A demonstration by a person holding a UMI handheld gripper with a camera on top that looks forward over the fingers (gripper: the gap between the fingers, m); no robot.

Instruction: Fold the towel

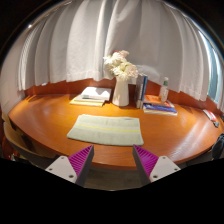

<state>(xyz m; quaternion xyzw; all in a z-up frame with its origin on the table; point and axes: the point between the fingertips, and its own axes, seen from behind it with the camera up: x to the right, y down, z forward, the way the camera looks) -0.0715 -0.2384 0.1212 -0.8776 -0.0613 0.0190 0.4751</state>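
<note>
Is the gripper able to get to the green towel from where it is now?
Probably yes. The towel lies flat on the wooden table just ahead of the open gripper, with nothing between them. The vase and books stand beyond the towel, out of the way.

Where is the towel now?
The towel lies flat on the table, just ahead of the open gripper, in front of the vase.

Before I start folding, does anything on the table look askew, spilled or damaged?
Nothing stands out. The towel lies flat ahead of the open claw; vase upright, books tidy.
</note>
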